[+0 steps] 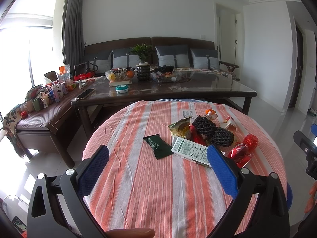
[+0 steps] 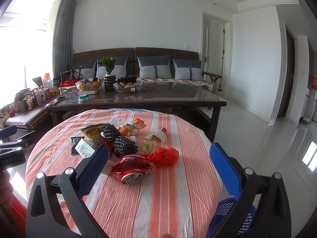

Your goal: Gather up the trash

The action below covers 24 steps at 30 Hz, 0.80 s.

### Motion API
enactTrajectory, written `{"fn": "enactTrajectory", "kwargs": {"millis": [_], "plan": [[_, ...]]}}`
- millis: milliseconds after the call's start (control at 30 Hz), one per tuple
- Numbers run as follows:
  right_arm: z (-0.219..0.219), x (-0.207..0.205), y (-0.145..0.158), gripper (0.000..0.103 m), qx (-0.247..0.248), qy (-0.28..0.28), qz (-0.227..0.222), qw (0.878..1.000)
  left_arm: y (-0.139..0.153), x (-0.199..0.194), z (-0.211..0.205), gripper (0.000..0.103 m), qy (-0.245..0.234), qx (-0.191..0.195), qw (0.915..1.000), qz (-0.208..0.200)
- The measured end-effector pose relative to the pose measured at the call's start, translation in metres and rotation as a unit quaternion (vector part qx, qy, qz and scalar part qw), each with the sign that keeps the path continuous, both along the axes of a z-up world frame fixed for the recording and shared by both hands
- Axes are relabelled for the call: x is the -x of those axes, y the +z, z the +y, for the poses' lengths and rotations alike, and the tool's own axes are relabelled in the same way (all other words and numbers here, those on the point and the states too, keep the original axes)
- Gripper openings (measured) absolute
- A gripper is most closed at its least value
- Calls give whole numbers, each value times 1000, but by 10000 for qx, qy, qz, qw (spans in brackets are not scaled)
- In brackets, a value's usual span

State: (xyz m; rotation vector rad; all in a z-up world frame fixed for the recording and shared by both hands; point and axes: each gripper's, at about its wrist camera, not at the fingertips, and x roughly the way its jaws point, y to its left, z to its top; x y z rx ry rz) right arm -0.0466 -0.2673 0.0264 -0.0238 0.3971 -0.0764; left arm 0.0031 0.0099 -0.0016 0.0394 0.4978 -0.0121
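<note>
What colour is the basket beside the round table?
Blue, with small perforations; the basket shows best in the right wrist view, at the table's near right edge.

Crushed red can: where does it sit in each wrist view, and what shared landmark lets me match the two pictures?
Left wrist: crushed red can at the right, partly hidden behind the left gripper's right blue pad.
Right wrist: low centre, between the open jaws, its silver top facing the camera.
Shared landmark: the two black mesh balls, just beyond the can on the striped cloth.
</note>
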Motion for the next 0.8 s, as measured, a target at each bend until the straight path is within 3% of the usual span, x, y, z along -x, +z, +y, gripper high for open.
{"fn": "enactTrajectory", "kwargs": {"millis": [800], "plan": [[-9, 2, 0, 98, -26, -65, 20, 10000, 0, 0, -1, 98, 5, 13, 10000, 11]]}}
